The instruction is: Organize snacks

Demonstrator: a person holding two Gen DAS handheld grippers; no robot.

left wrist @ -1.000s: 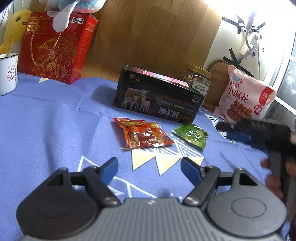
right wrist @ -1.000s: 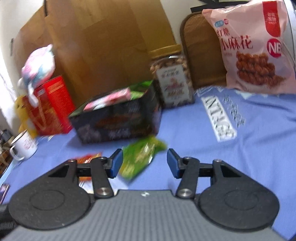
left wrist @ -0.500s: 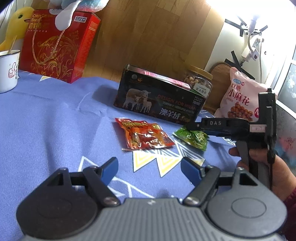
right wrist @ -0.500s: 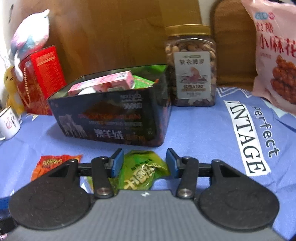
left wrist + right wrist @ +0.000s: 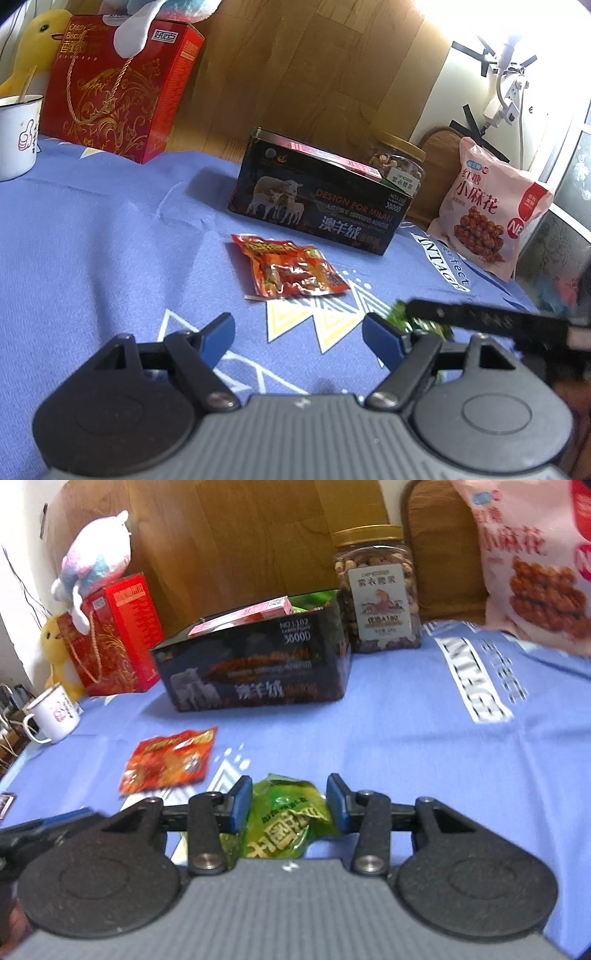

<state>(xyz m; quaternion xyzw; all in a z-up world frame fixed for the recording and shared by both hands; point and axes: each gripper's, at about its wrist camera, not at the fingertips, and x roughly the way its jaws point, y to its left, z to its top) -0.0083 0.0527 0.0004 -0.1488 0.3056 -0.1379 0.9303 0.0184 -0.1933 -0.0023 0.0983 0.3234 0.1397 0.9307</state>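
A green snack packet (image 5: 284,823) sits between the blue pads of my right gripper (image 5: 289,794), which is shut on it and holds it just above the blue cloth. In the left wrist view the same packet (image 5: 400,314) shows under the right gripper's dark finger (image 5: 480,319), close beside my left gripper (image 5: 297,326). The left gripper is open and has nothing in it. A red snack packet (image 5: 291,271) lies flat on the cloth ahead of it. Behind stands an open black tin box (image 5: 258,675) with a pink carton (image 5: 243,616) and other snacks inside.
A jar of nuts (image 5: 376,594) stands behind the tin, and a large pink snack bag (image 5: 491,218) leans at the right. A red gift box (image 5: 118,85) with plush toys and a white mug (image 5: 16,136) are at the far left.
The right gripper's jaws narrowed onto the green packet and drew it back from in front of the tin to beside the left gripper. The left gripper stayed still.
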